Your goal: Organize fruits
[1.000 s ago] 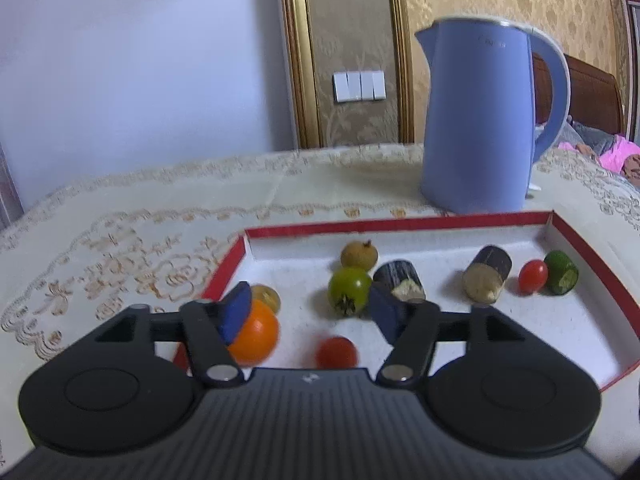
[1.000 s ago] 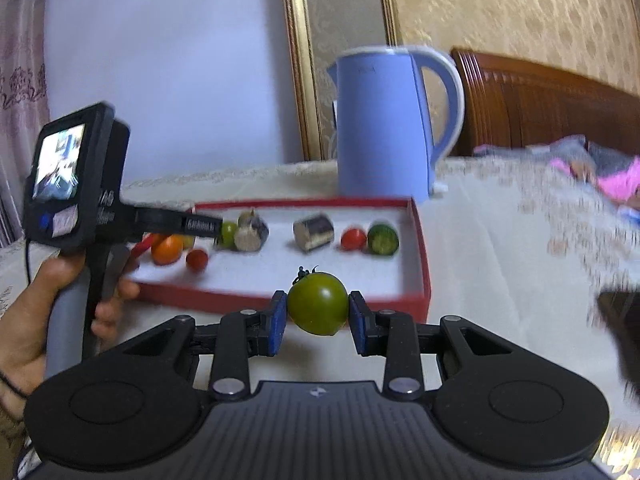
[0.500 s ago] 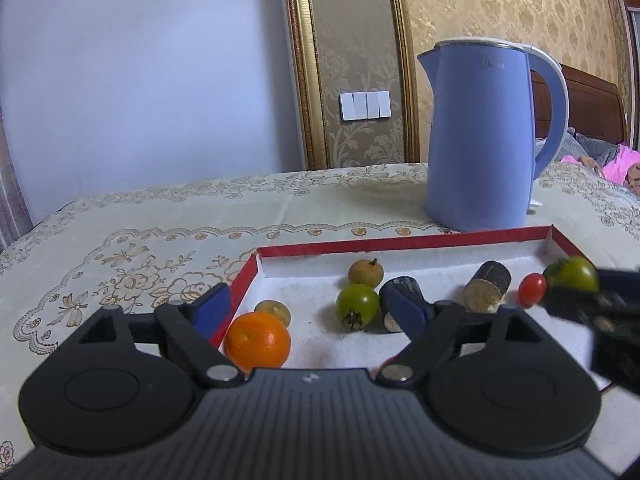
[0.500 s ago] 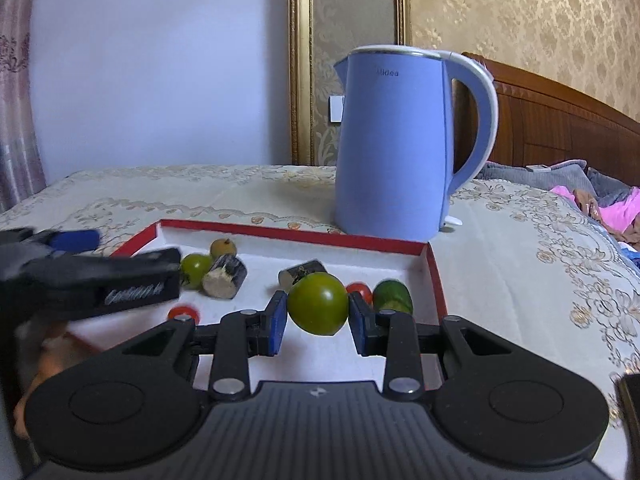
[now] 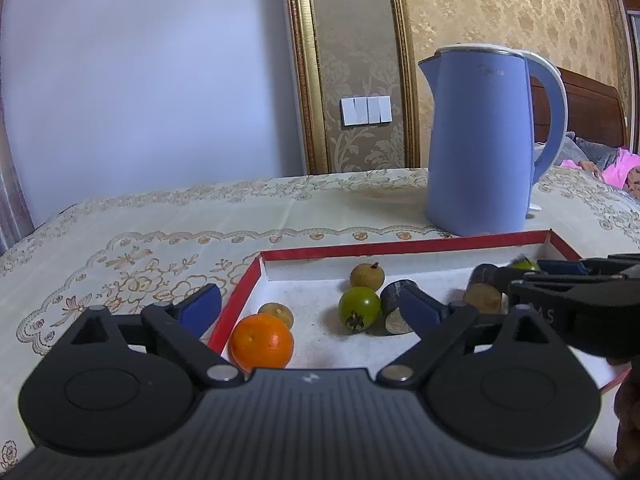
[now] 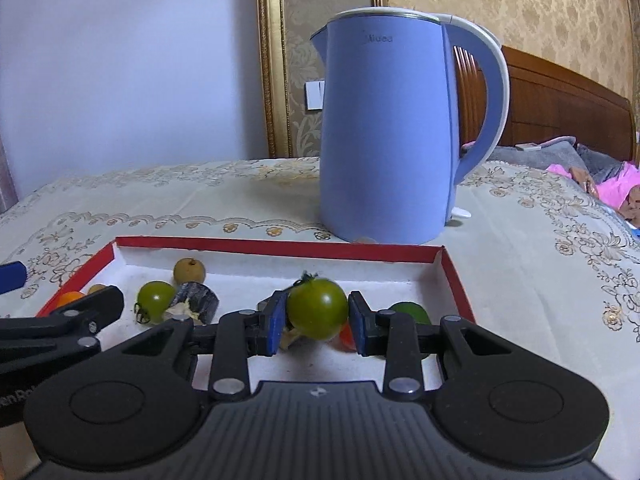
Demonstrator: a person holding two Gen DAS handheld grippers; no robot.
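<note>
A red-rimmed white tray (image 5: 400,249) (image 6: 280,247) holds several fruits. My right gripper (image 6: 317,318) is shut on a green tomato (image 6: 318,308) and holds it over the tray's right part, above a red tomato (image 6: 346,336) and next to a green lime (image 6: 412,312). My left gripper (image 5: 310,306) is open and empty, low over the tray's left corner. An orange (image 5: 262,342) lies between its fingers, with a second green tomato (image 5: 359,309) and a dark cut piece (image 5: 394,304) just ahead.
A tall blue kettle (image 5: 484,140) (image 6: 392,132) stands on the lace tablecloth (image 5: 160,248) right behind the tray. Two small brown fruits (image 5: 367,276) (image 5: 276,313) lie in the tray. The right gripper (image 5: 576,292) reaches into the left wrist view. A bed lies far right.
My right gripper has carried the green tomato from in front of the tray to over its right part and lowered it. My left gripper has drawn back and opened wider.
</note>
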